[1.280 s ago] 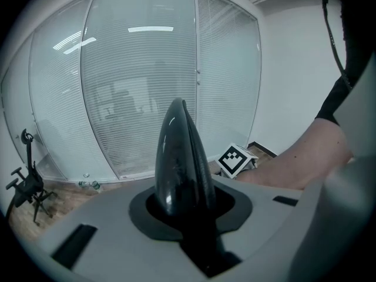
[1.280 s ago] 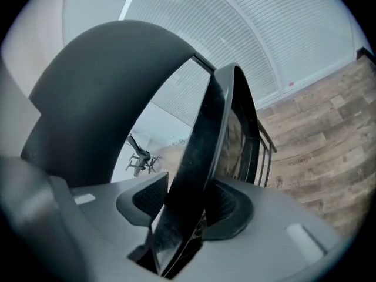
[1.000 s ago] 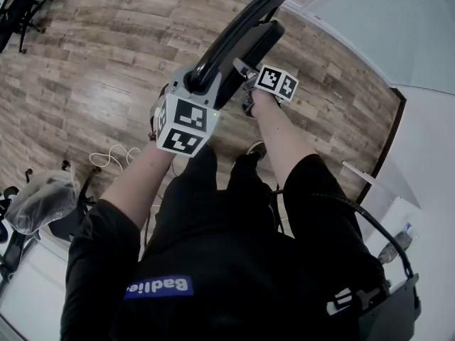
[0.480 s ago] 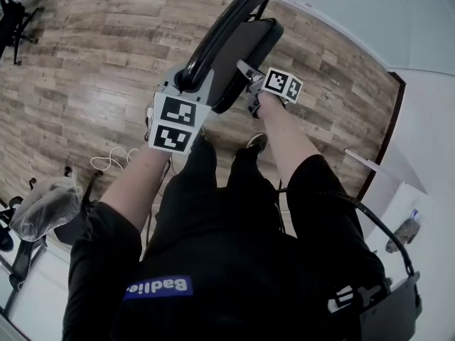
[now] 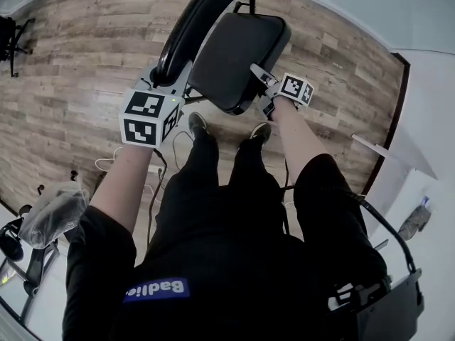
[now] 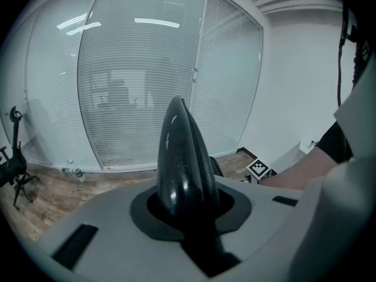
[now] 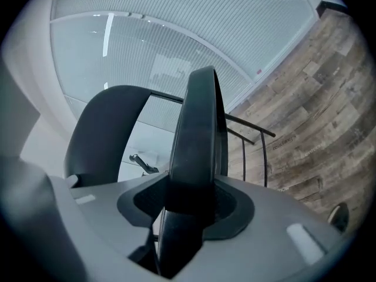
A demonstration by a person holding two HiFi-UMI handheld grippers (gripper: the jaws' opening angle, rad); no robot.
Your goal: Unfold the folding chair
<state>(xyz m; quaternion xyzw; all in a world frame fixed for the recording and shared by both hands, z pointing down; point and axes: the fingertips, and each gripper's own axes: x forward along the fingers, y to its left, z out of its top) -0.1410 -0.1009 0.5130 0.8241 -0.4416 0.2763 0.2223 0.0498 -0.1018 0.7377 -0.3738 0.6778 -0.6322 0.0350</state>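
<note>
A person stands over a black folding chair (image 5: 213, 84) on the wood floor (image 5: 78, 62), a claw on each part. The left gripper (image 5: 170, 78) is clamped on the rim of the curved backrest (image 5: 186, 38). The right gripper (image 5: 260, 77) is clamped on the edge of the seat (image 5: 238, 52).

The top of the backrest runs off the upper edge of the head view. The chair's legs are hidden under the seat, with only thin frame rods (image 7: 258, 143) showing in the right gripper view.

A second ago the seat lay close against the backrest. It now stands swung away from it, broad face up, and the right gripper has shifted out to the side with it.
</note>
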